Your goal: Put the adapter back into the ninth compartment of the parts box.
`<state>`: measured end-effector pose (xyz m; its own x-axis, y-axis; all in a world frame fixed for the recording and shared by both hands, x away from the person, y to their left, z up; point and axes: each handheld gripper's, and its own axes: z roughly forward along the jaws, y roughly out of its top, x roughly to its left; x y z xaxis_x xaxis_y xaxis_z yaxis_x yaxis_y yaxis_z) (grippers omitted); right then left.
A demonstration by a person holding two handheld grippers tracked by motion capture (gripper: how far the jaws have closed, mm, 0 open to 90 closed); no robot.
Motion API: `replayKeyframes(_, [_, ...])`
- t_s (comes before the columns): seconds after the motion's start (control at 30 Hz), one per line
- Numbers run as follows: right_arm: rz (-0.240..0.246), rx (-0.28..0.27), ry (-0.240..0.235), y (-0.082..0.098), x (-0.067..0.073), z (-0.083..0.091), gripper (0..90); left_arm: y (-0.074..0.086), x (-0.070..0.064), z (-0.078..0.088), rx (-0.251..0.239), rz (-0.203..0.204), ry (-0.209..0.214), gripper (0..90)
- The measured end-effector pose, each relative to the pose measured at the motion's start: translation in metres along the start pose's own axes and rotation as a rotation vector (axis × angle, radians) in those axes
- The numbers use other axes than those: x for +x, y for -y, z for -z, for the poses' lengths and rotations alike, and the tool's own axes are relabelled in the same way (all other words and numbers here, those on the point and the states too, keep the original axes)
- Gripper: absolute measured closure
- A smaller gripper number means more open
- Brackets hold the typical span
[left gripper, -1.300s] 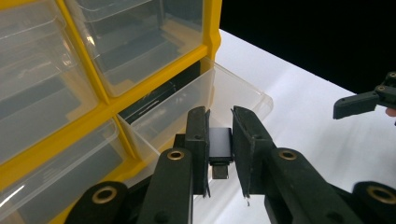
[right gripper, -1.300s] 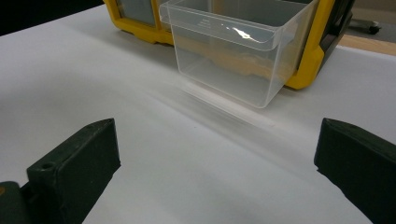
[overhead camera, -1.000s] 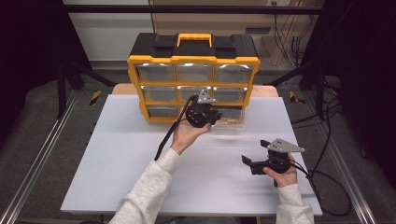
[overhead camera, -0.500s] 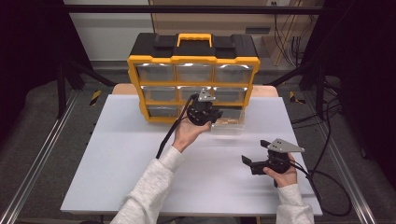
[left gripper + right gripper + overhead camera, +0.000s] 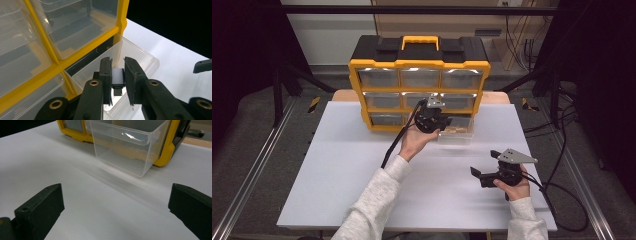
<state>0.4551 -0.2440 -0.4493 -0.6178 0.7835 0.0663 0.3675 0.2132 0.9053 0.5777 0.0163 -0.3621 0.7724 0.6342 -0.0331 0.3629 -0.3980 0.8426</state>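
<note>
A yellow and black drawer organizer stands at the back of the white table. Its bottom right clear drawer is pulled out, with tan bits inside. My left gripper hovers over that drawer, shut on a small black and grey rectangular part with a metal plug end. My right gripper rests low near the table's front right. It is open with nothing between its fingers, and faces the clear drawer.
The other drawers of the organizer are pushed in. The white table top spreads to the left and front. Black cables trail off the right edge. Metal rails run along both sides of the table.
</note>
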Motion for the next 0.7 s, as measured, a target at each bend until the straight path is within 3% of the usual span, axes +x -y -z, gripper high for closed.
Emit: replayKeyframes(0.7, [0.001, -0.001, 0.002, 0.000, 0.000, 0.001, 0.6, 0.005, 0.004, -0.016, 0.021, -0.007, -0.010, 76.2])
